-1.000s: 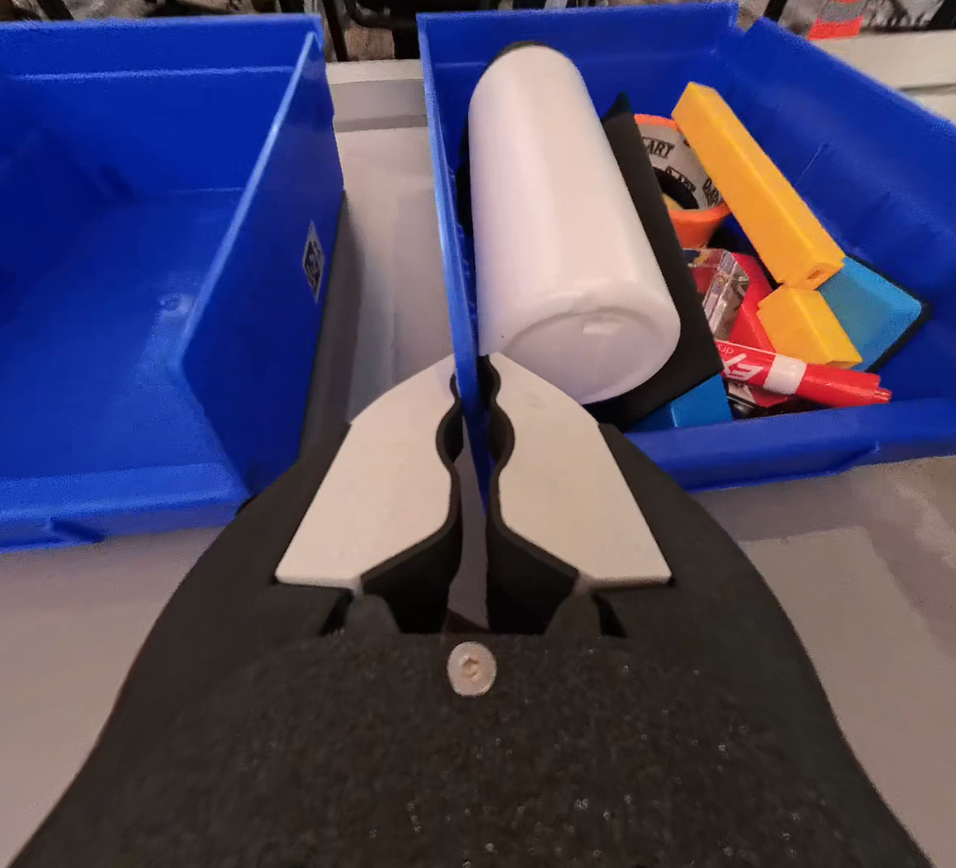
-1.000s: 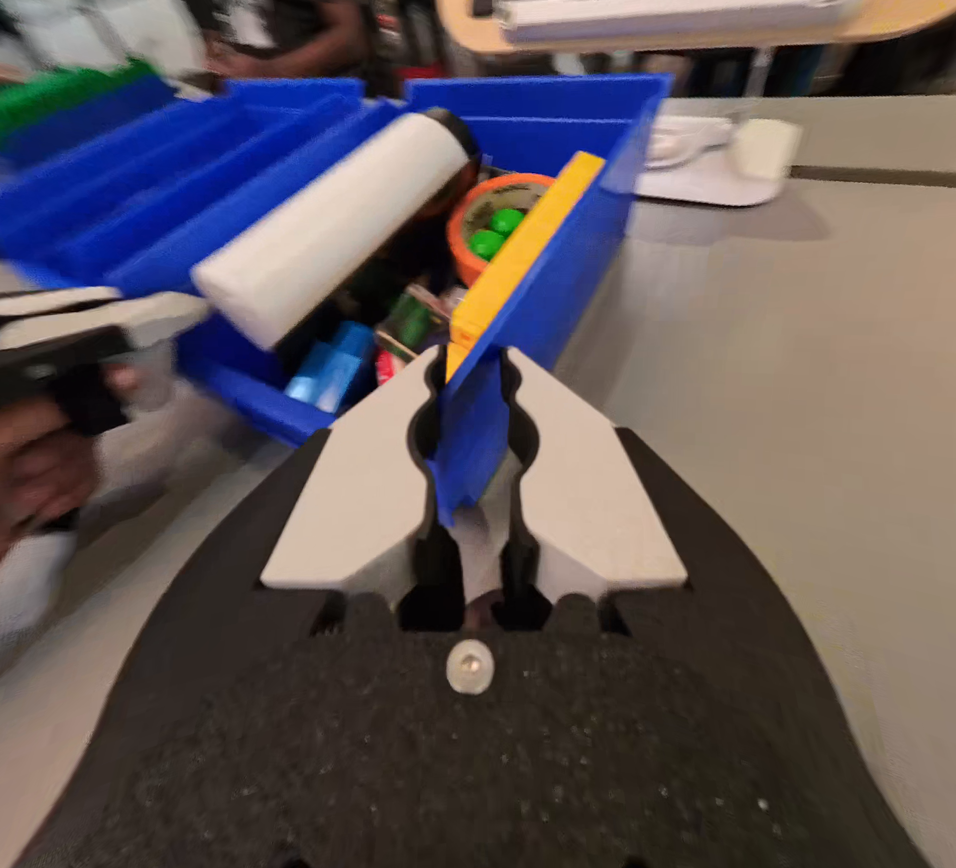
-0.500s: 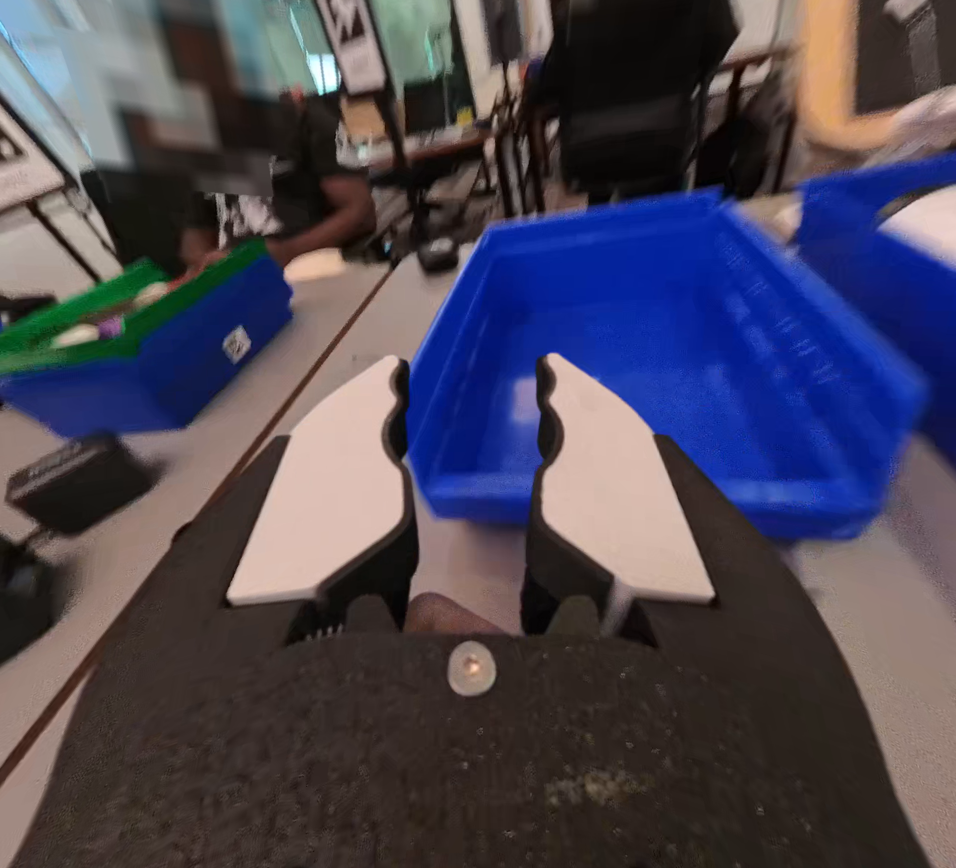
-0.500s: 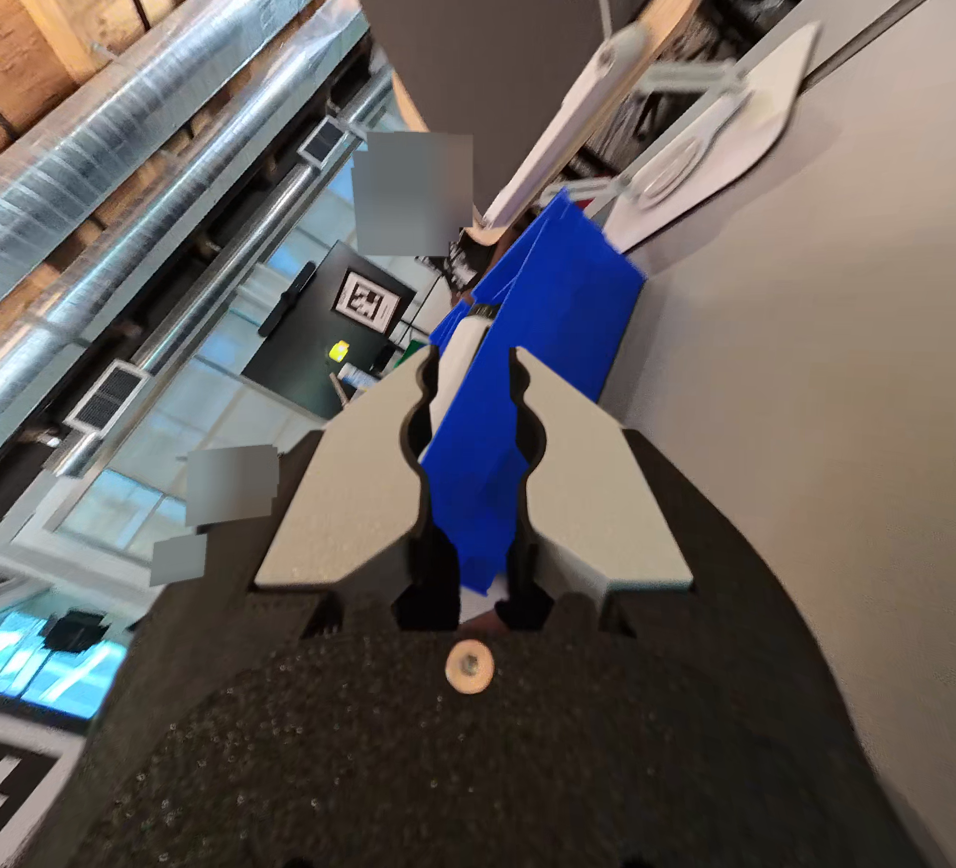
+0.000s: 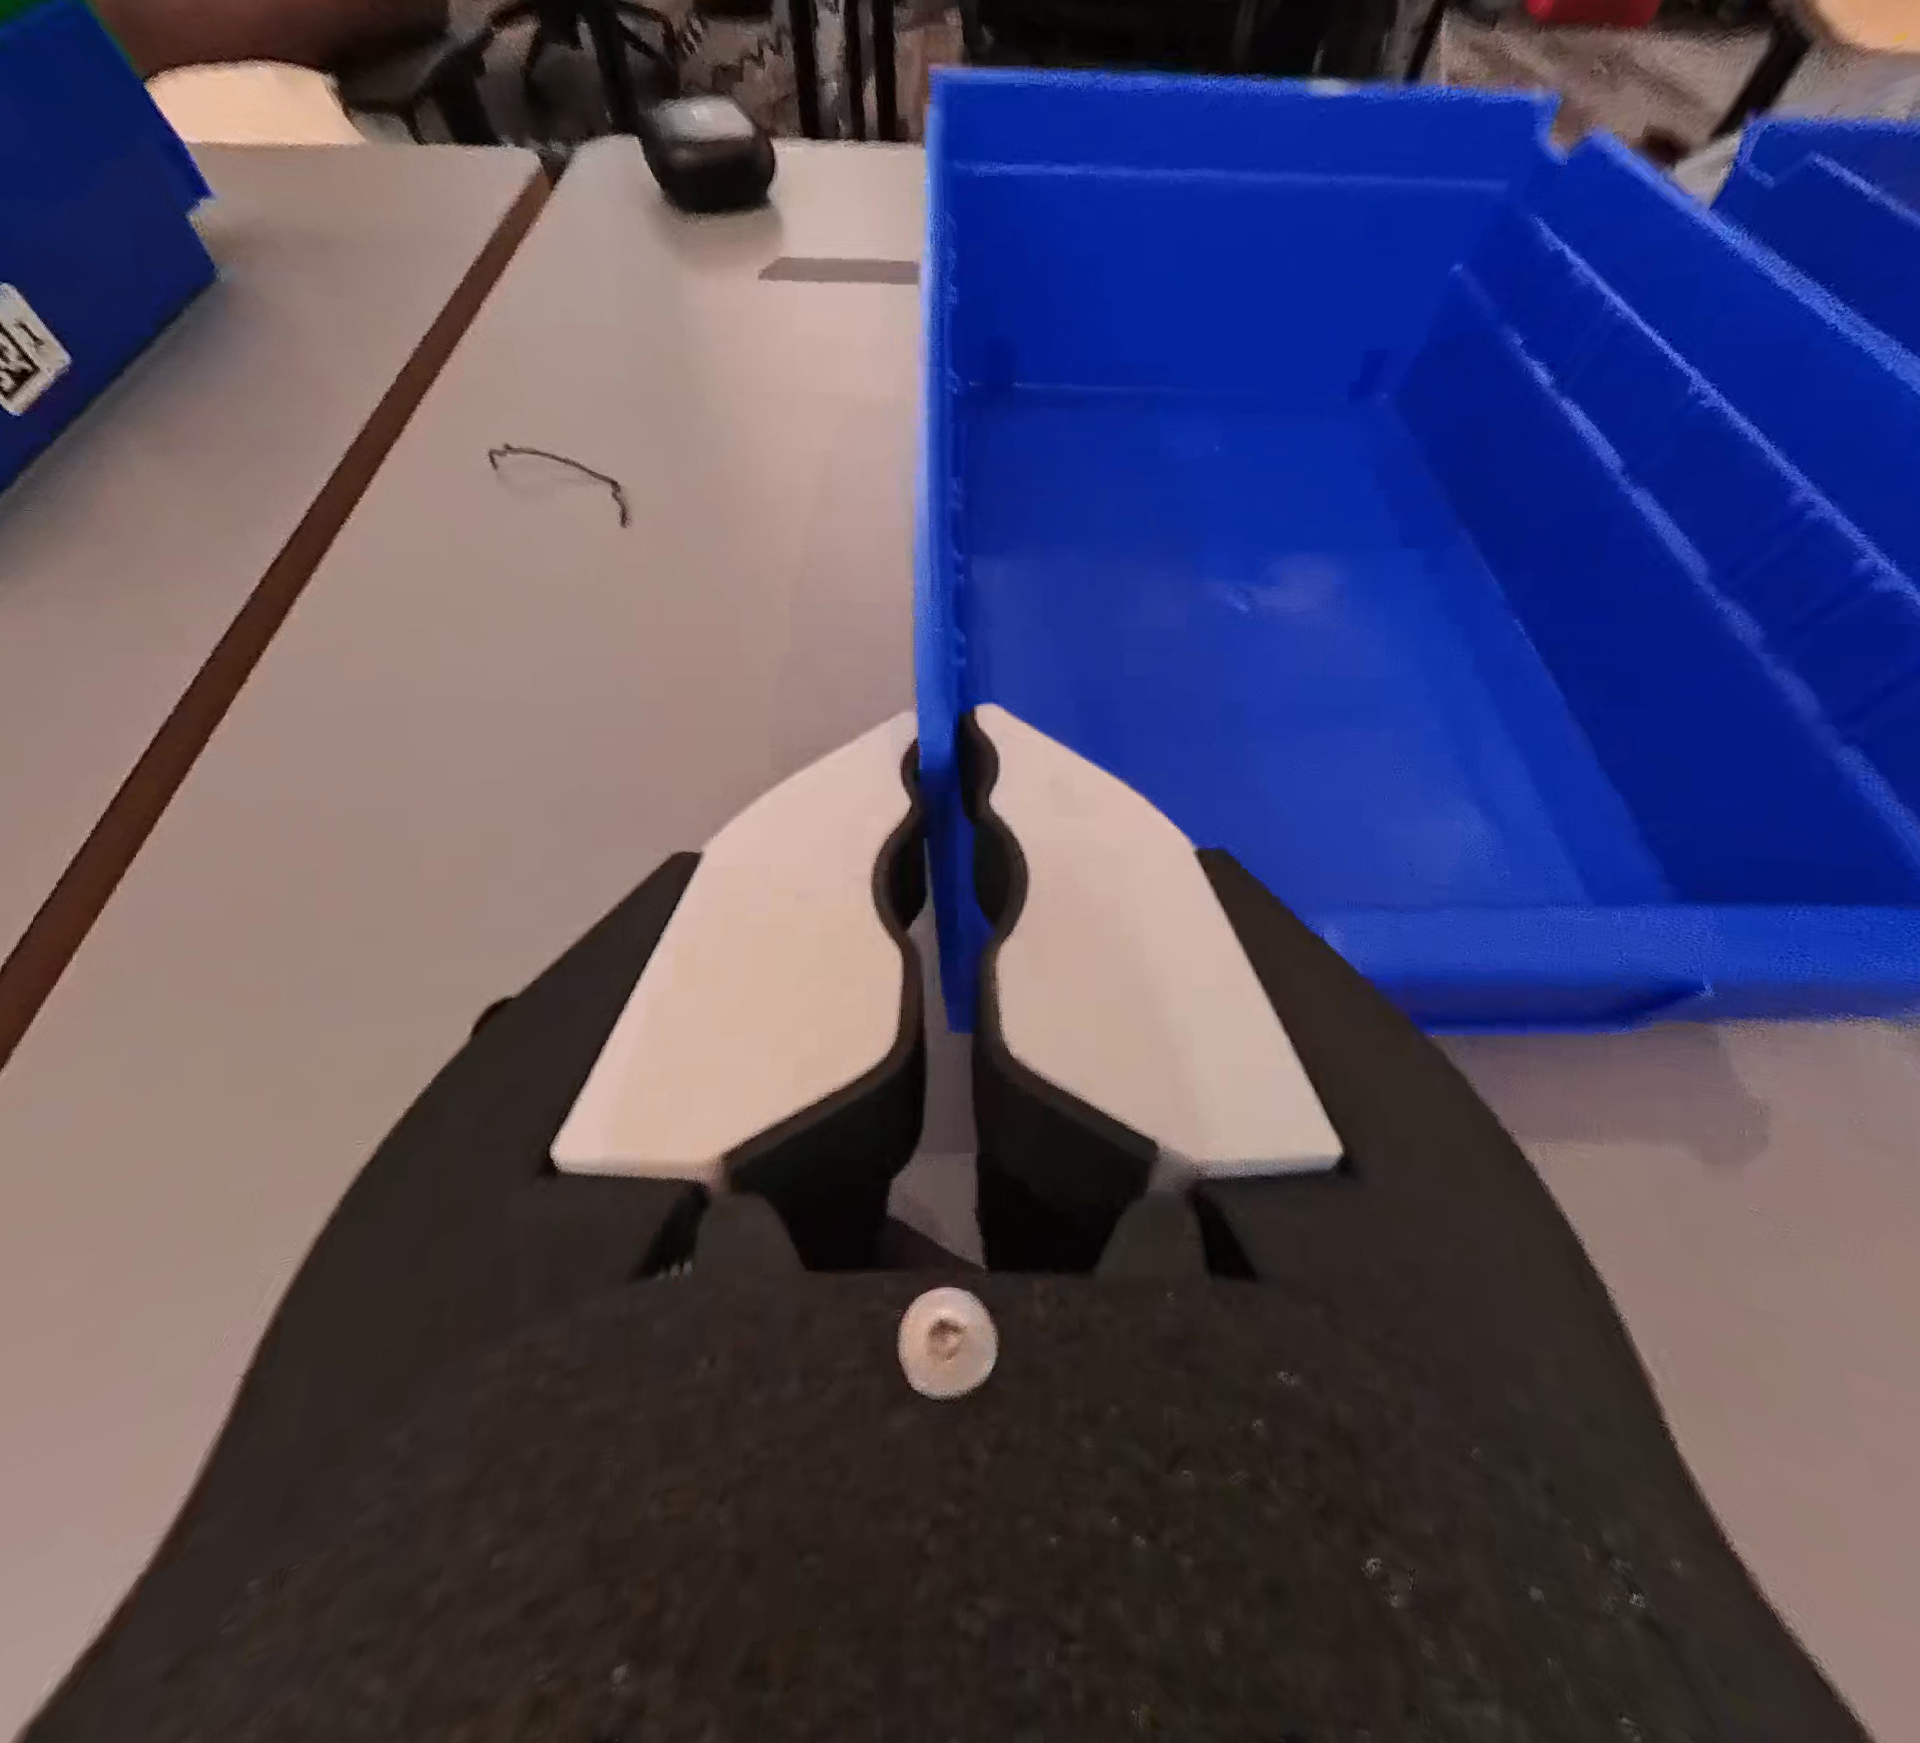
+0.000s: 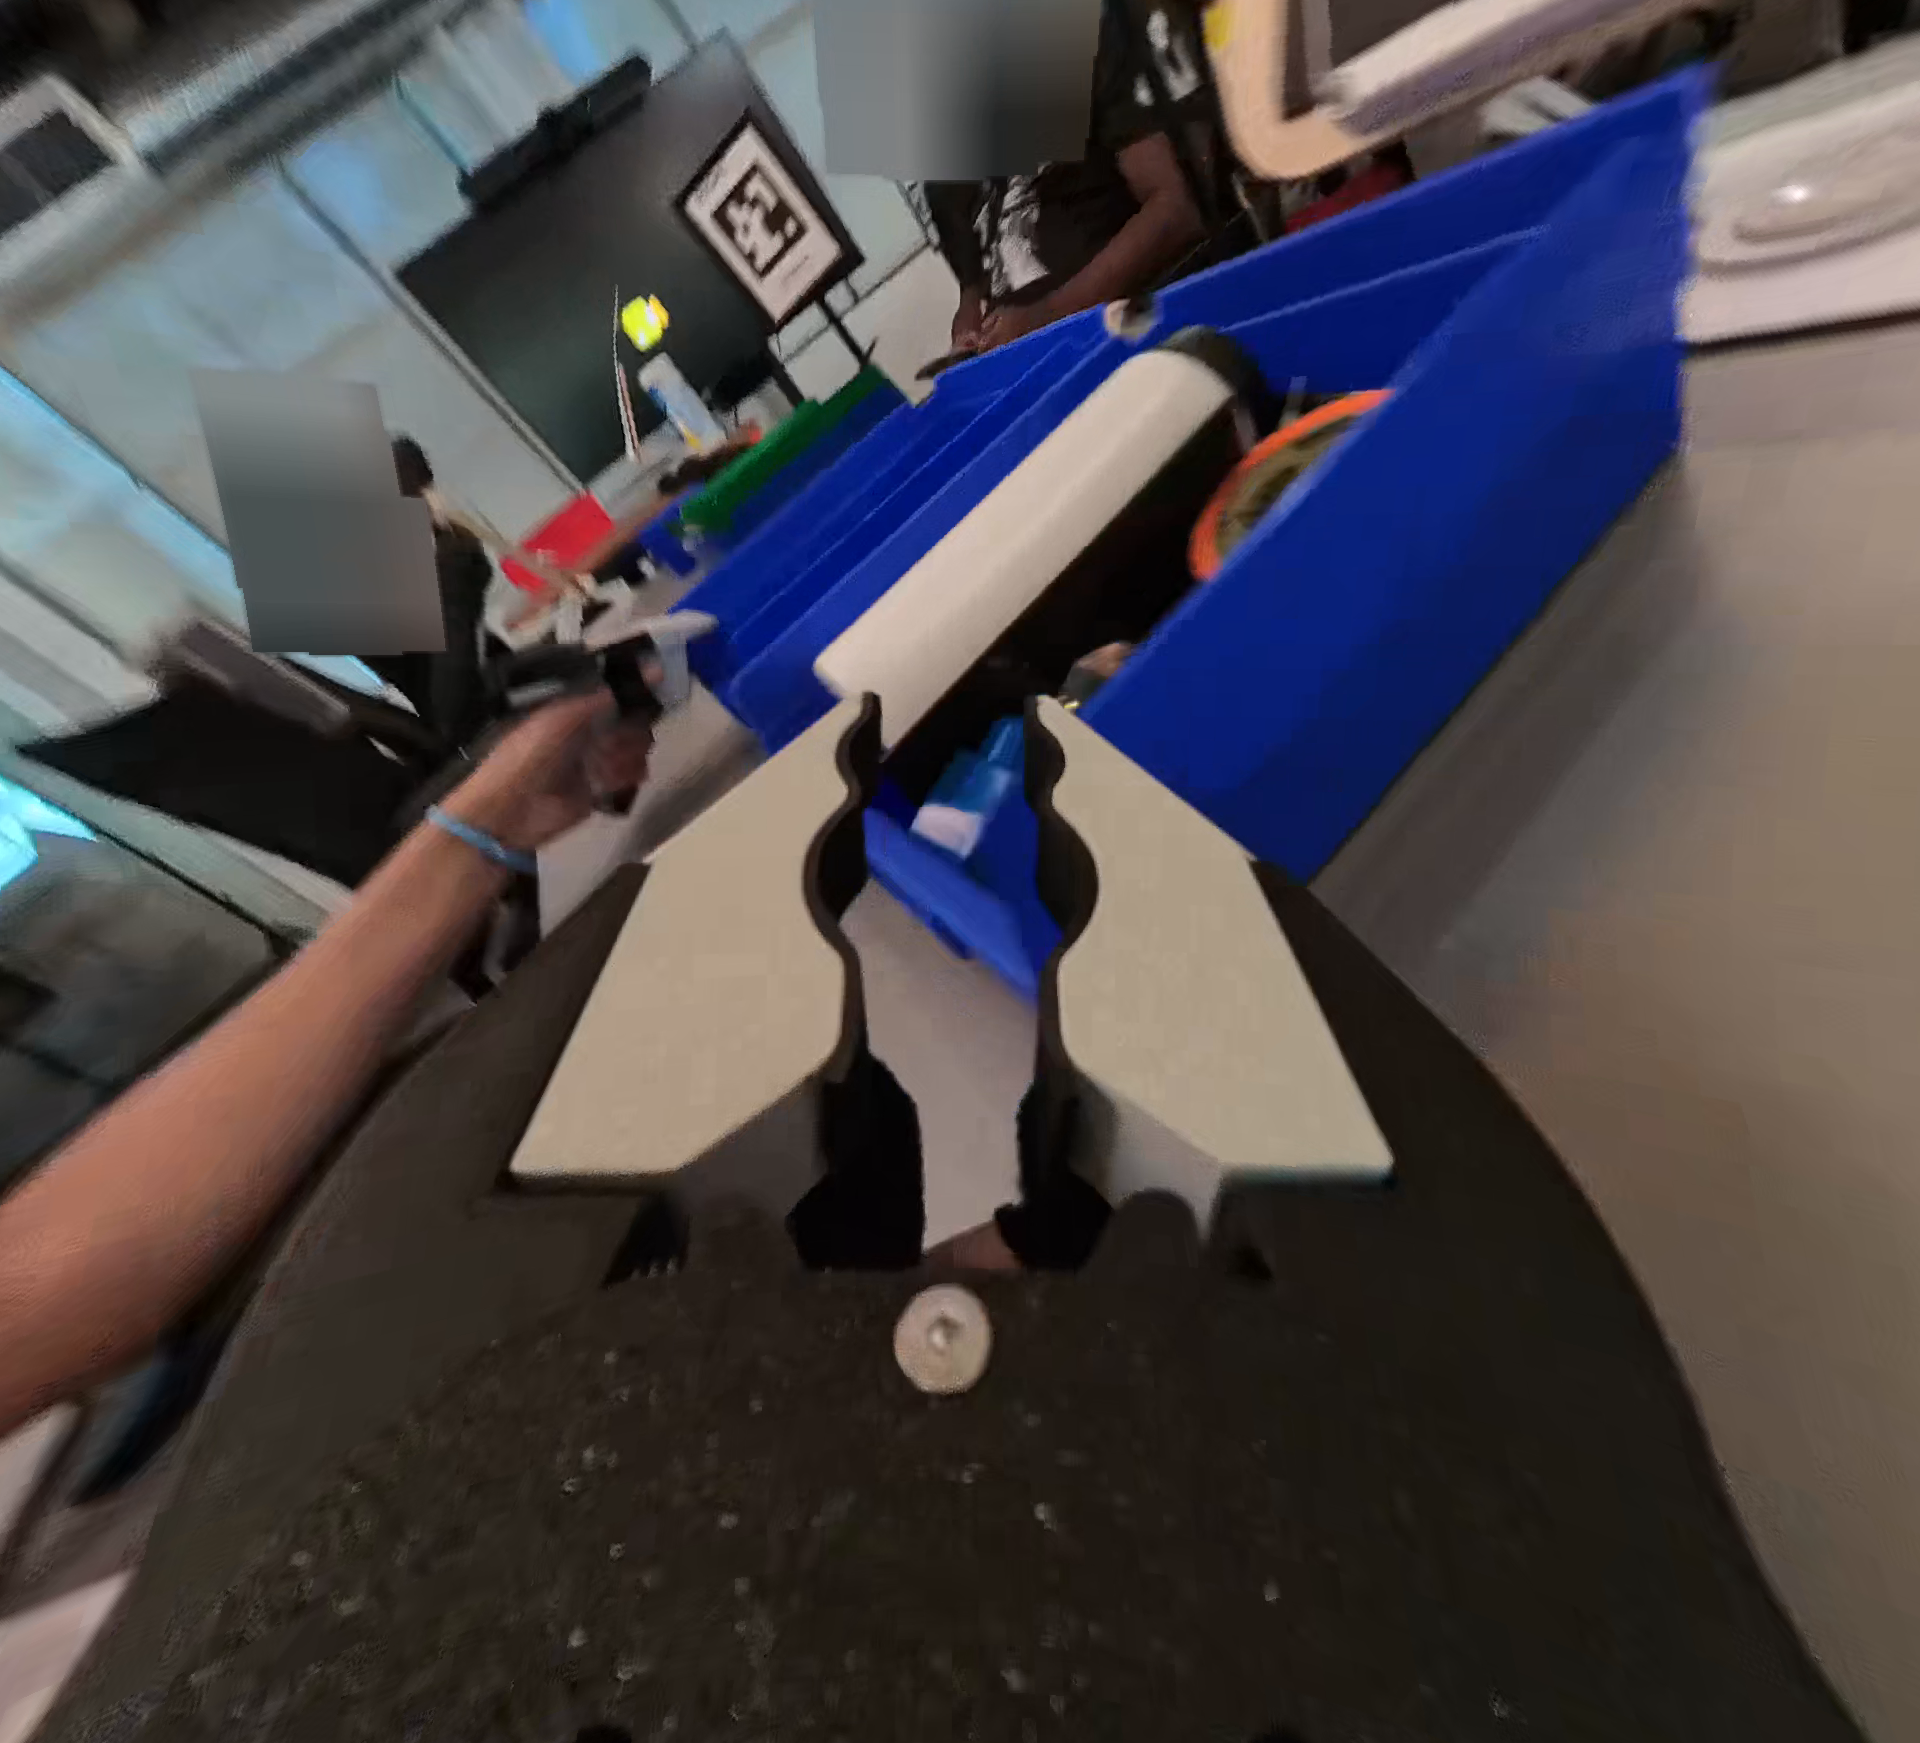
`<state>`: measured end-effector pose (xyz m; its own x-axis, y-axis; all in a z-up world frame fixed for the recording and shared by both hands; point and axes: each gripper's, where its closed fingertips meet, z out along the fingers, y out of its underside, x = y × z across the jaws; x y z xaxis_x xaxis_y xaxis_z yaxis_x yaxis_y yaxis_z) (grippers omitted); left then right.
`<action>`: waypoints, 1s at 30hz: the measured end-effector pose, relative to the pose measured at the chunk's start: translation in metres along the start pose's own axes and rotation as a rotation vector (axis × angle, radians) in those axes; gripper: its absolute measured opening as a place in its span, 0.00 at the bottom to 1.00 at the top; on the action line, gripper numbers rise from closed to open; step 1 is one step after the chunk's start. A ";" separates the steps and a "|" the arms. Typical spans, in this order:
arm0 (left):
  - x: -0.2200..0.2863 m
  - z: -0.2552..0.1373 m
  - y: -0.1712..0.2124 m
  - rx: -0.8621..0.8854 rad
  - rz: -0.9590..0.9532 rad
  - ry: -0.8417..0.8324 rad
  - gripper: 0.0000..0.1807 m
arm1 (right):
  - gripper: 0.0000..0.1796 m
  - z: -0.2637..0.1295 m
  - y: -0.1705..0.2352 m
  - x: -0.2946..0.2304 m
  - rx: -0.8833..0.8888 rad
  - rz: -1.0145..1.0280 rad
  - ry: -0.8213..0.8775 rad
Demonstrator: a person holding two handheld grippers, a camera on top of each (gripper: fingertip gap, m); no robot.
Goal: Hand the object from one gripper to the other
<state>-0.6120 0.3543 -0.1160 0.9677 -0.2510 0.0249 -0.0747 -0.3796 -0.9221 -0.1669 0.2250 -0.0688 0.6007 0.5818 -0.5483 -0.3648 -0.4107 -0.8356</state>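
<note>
My left gripper point(image 5: 940, 737) is shut on the left wall point(image 5: 938, 550) of an empty blue bin point(image 5: 1195, 135); the thin wall stands between both pads, near the bin's front corner. In the right wrist view a hand point(image 6: 561, 768) holds that gripper point(image 6: 665, 644) beside the bins. My right gripper point(image 6: 951, 717) is open, and nothing is pressed between its pads. It hovers at the front of a second, full blue bin point(image 6: 1403, 602). That bin holds a white cylinder point(image 6: 1039, 530), an orange tape roll point(image 6: 1278, 467) and smaller items.
A third blue bin with a label point(image 5: 83, 239) stands at the far left, past a dark seam point(image 5: 260, 592) in the grey table. A small black case point(image 5: 712, 155) lies at the table's back edge. A white flat stand point(image 6: 1808, 218) sits behind the full bin. People are in the background.
My left gripper let go of the full bin's wall, opened, swung left and shut on the empty bin's left wall. My right gripper's view swung up and back; the full bin's wall has left its grasp.
</note>
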 end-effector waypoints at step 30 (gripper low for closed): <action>0.164 -0.205 -0.035 0.212 0.546 -0.524 0.04 | 0.02 0.138 0.009 -0.121 0.112 -0.396 0.286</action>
<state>-0.5005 0.1440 -0.0005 0.7987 0.1196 -0.5898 -0.5760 -0.1320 -0.8067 -0.3410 0.2478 -0.0152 0.8736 0.4559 -0.1702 -0.1345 -0.1099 -0.9848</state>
